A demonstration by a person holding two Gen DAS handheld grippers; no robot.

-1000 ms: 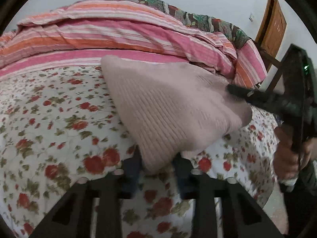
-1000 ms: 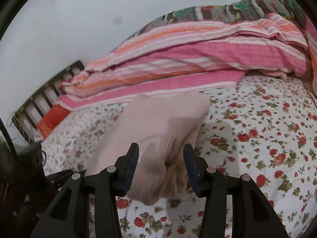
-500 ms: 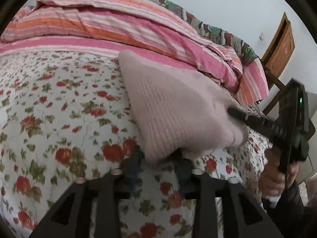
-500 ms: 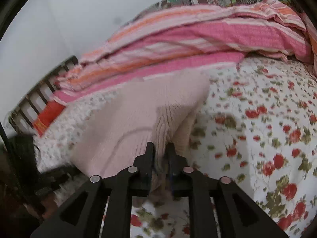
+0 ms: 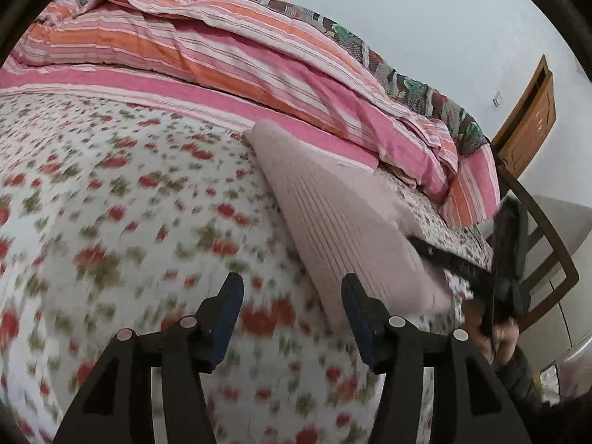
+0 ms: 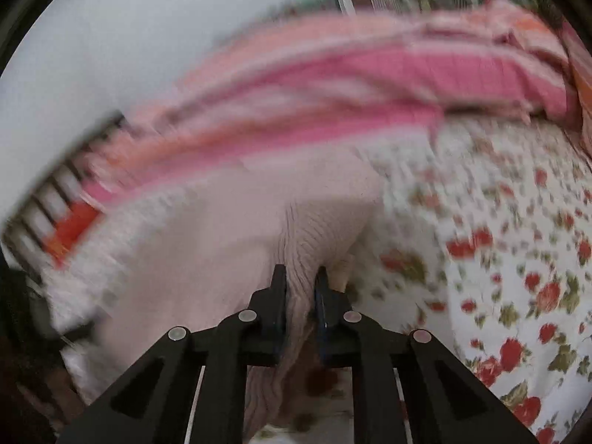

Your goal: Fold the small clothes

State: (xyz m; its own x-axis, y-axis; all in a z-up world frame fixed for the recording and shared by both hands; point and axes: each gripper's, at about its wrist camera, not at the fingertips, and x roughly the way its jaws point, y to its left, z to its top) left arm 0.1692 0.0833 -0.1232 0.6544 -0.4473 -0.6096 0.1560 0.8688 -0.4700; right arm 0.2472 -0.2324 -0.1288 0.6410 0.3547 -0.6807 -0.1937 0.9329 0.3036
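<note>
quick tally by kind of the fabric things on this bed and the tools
pink knit garment: 1
striped quilt: 1
floral bedsheet: 1
dark patterned blanket: 1
tools, left tool and right tool: 2
total: 6

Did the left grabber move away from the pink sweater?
Yes. The left gripper has just opened and slid left off the pink sweater, over the flowery sheet.

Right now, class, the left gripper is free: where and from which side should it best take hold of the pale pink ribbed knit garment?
Probably the near corner of the pale pink ribbed knit garment, approached from the flowered bedsheet side: that edge faces the open left gripper, while the right gripper pinches the opposite end.
</note>
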